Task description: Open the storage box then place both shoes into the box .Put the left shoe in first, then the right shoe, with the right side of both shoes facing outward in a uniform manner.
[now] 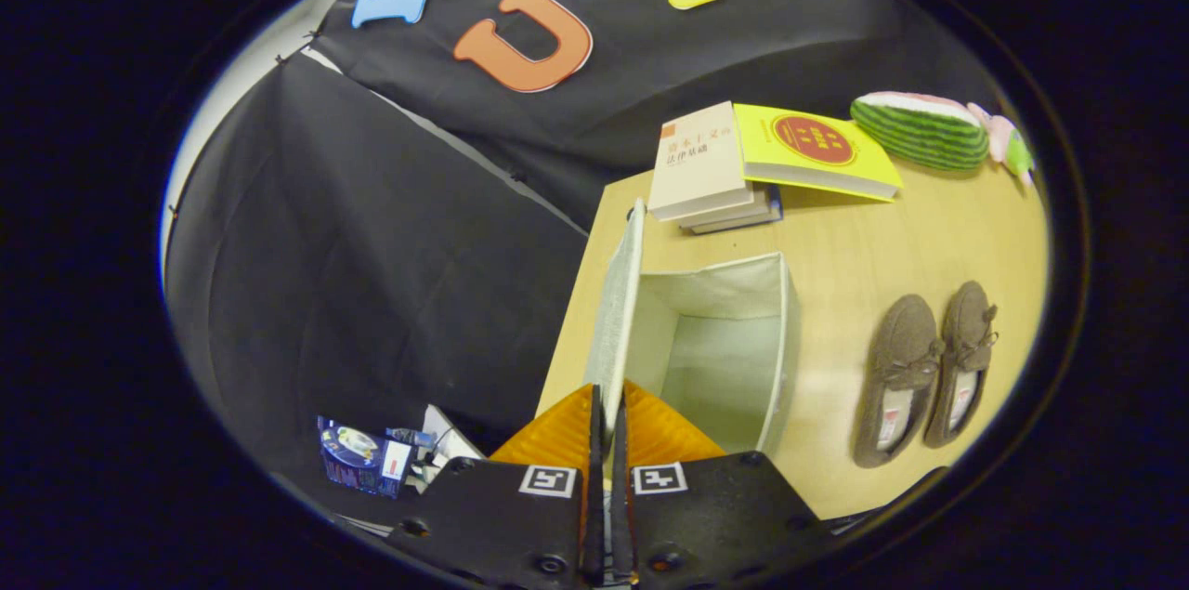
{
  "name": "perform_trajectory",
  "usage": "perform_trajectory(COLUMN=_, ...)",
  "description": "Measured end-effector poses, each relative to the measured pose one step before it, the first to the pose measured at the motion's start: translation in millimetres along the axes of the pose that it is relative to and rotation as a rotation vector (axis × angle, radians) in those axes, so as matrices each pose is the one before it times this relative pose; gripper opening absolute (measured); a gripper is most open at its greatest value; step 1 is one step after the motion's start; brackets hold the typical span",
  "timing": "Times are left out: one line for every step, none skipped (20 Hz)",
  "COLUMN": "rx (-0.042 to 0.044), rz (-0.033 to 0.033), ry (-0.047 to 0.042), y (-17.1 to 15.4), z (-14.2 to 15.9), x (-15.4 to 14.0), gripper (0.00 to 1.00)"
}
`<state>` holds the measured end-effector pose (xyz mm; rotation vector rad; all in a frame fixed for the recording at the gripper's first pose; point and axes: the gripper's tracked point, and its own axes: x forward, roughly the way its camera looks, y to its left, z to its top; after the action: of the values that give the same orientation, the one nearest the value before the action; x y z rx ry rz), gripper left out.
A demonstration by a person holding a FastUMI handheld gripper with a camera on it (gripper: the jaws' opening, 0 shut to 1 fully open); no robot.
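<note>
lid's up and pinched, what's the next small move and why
Probably open the tongs and let go of the lid. It already stands raised beside the open storage box, and both brown shoes lie on the table beyond the box, waiting to be loaded.

The gripper (606, 418) was tilted so that the scene ran sideways; its two fingers (557, 432) stood nearly closed, side by side, pinching the edge of the box's raised lid (618, 311) between them; both fingers pressed on that thin flap.
</note>
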<state>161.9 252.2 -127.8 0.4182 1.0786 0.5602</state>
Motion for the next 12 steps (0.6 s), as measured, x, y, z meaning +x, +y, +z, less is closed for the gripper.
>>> perform_trajectory(rx=-0.01098, rz=-0.00877, ry=-0.00494, y=9.96, z=0.38, x=1.75, gripper=0.09)
perform_trajectory(rx=-0.01326, rz=-0.00887, ry=-0.00355, y=10.48, z=-0.89, x=0.42, gripper=0.09)
perform_trajectory(rx=-0.01079, rz=-0.01099, ry=-0.00747, y=9.59, z=-0.45, x=0.65, gripper=0.09)
perform_trajectory(rx=-0.01174, rz=-0.01231, ry=-0.00683, y=9.06, z=-0.09, x=0.79, gripper=0.09)
perform_trajectory(rx=-0.01311, rz=-0.01884, ry=-0.00472, y=7.7, z=-0.68, x=1.16, gripper=0.09)
perform_trajectory(rx=-0.01448, rz=-0.02653, ry=-0.00621, y=6.75, z=-0.12, x=0.12, gripper=0.09)
perform_trajectory(rx=-0.01764, rz=-0.02495, ry=-0.00582, y=7.21, z=0.09, x=-0.53, gripper=0.09)
perform_trajectory(rx=-0.01631, rz=-0.01924, ry=-0.00359, y=9.6, z=-0.78, x=0.49, gripper=0.09)
perform_trajectory(rx=-0.01749, rz=-0.01567, ry=-0.00513, y=9.14, z=1.03, x=1.66, gripper=0.09)
perform_trajectory(rx=-0.01454, rz=-0.01109, ry=-0.00685, y=9.82, z=0.37, x=3.38, gripper=0.1)
perform_trajectory(rx=-0.01171, rz=-0.01844, ry=0.0026, y=8.38, z=-1.74, x=4.8, gripper=0.13)
perform_trajectory(rx=-0.00676, rz=-0.01491, ry=0.01811, y=7.79, z=-6.93, x=3.78, gripper=0.13)
